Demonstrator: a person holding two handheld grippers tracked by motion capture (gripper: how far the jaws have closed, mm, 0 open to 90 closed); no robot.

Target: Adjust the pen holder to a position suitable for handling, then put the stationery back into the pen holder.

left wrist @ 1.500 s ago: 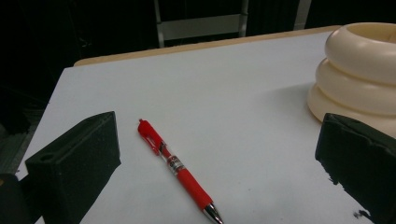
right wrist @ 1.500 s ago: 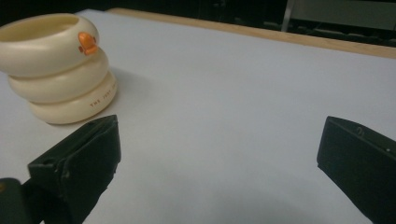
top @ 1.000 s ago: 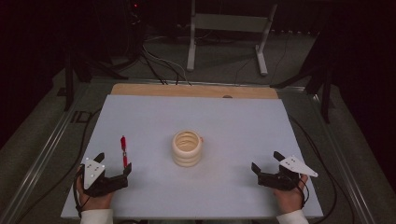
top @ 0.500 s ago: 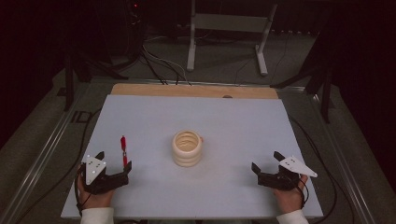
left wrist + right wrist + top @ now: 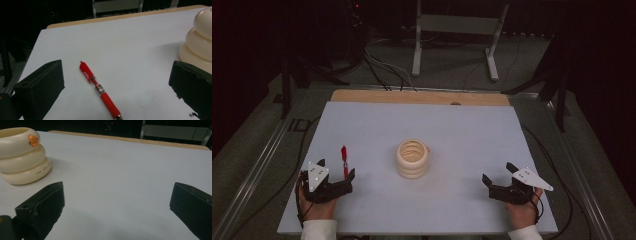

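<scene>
Currently: left gripper [image 5: 335,176] jaws wide apart, empty; red pen [image 5: 344,161] flat on white table [image 5: 462,135], tip between jaws, holder [image 5: 413,159] at 3 o'clock. Right gripper [image 5: 501,180] wide apart, empty. Likely step: straddle pen barrel, lower square, close at grip.

The table [image 5: 462,130] is overlooked from above, while the cream ringed holder [image 5: 200,42] is shared low, close, by both gripper views.

Dim, grainy pictures — bright table [image 5: 462,135], black surroundings, soft shadows.
</scene>
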